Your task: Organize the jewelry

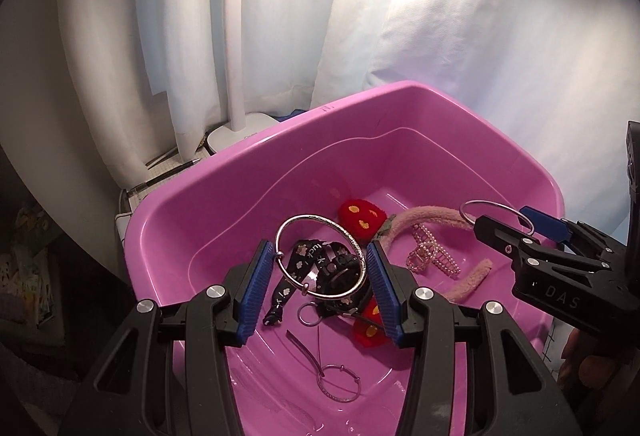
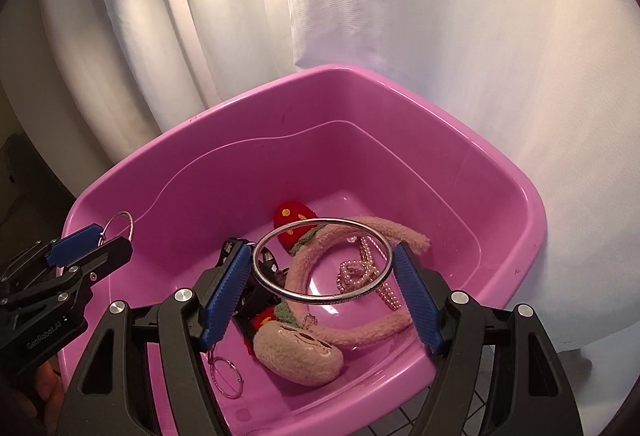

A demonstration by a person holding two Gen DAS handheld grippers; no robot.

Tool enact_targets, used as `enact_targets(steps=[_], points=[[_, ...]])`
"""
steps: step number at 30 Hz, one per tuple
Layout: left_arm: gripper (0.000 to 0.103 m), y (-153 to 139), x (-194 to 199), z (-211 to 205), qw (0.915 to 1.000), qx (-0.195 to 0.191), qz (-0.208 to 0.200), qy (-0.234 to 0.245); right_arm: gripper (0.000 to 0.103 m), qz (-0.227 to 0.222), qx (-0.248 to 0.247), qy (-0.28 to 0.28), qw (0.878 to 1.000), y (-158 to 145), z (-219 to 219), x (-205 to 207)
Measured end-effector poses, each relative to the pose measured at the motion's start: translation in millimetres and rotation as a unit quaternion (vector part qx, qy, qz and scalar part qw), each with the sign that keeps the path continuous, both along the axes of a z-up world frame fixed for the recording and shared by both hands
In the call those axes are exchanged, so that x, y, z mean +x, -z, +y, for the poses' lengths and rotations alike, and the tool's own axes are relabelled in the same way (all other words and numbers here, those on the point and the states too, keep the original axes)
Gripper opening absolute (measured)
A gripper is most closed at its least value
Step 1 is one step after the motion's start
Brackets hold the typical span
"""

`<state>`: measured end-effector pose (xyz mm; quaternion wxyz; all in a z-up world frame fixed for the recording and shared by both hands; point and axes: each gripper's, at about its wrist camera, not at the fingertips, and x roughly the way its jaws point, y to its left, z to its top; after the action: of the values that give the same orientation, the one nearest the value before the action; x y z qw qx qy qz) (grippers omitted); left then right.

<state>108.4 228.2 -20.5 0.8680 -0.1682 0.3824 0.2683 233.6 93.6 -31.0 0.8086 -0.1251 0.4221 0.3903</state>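
Left gripper pinches a silver bangle across its width, right gripper likewise clamps a larger bangle at 1 o'clock (both hung over the pink tub, probably for dropping in), fuzzy headband beyond.

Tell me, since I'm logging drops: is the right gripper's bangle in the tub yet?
Not yet. The smooth bangle sits clamped between the right gripper pads above the pink tub.

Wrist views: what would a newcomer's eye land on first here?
The big pink tub fills both views, with plush pink headband, pearl clip and red strawberry pieces on its floor. Above it, each tool holds a silver bangle across its blue pads: left tool, right tool.
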Motion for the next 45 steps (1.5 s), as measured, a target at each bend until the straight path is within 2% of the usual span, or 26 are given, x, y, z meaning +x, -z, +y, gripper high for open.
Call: enact_targets(steps=[8,9,10,12,15,22,32,45], points=[[0.049,3,0,3,0.9999,-0.011,0.006,-0.009,0.071,-0.003,-0.016,0.005,1.0,1,5,2],[0.053,3,-1,4,0.9999,-0.01,0.005,-0.011,0.071,-0.002,-0.015,0.005,1.0,0,5,2],[0.064,2,-1,4,0.9999,-0.009,0.005,-0.013,0.071,-0.003,-0.014,0.007,1.0,0,5,2],[0.075,-1,-3,5,0.9998,-0.01,-0.002,-0.018,0.071,-0.004,-0.018,0.01,1.0,0,5,2],[0.082,-4,-5,5,0.9998,-0.002,-0.003,-0.021,0.071,-0.004,-0.024,0.01,1.0,0,6,3],[0.085,-3,-4,9,0.9995,-0.012,0.005,-0.028,0.071,-0.007,-0.026,0.011,1.0,0,6,1],[0.087,-4,-6,13,0.9984,0.003,0.017,-0.055,0.071,-0.01,-0.024,0.012,1.0,-2,5,0],[0.087,-5,-6,14,0.9975,0.013,0.03,-0.063,0.071,-0.012,-0.027,0.013,0.999,-1,5,0]])
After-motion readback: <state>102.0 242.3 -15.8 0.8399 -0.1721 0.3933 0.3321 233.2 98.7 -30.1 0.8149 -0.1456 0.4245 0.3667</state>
